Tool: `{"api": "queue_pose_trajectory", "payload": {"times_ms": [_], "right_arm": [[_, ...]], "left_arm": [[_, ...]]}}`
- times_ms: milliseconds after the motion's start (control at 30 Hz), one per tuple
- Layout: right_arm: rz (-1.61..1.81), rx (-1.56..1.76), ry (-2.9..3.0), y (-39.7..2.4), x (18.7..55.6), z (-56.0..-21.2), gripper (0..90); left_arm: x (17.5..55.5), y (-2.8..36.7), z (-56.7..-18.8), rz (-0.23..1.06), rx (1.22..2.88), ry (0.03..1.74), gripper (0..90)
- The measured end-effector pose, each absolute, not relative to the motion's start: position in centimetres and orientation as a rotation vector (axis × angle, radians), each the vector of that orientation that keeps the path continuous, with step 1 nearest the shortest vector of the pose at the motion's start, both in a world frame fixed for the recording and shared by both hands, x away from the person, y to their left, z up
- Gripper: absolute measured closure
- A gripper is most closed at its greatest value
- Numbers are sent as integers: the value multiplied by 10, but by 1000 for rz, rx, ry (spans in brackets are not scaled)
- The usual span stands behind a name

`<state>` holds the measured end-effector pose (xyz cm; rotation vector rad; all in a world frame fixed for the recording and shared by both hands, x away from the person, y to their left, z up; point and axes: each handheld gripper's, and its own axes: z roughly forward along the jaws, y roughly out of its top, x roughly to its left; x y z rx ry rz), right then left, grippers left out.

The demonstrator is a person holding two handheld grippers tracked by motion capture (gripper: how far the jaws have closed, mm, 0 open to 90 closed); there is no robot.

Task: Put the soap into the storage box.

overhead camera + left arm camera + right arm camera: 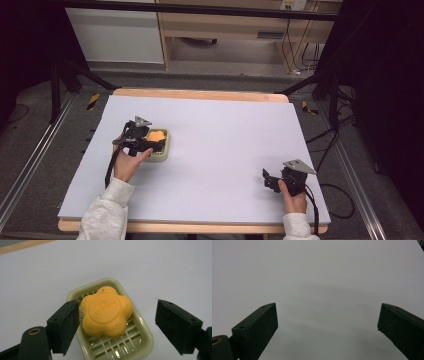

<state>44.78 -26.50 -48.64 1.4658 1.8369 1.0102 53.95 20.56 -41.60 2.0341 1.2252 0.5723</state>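
The left gripper hides the soap dish's nine o'clock side, and the letters on the soap are too blurry to read.

grey floor, wooden shelving behind the white-topped table

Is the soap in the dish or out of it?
In. The orange soap lies flat on the grid of the green dish, inside its rim.
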Motion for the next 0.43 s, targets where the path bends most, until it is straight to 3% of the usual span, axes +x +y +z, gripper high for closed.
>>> {"api": "queue_pose_trajectory", "payload": {"times_ms": [433], "right_arm": [[1017, 1468, 1824, -266, 447, -486, 34]], "left_arm": [[503, 235, -420, 610, 1888, 1192, 234]]}}
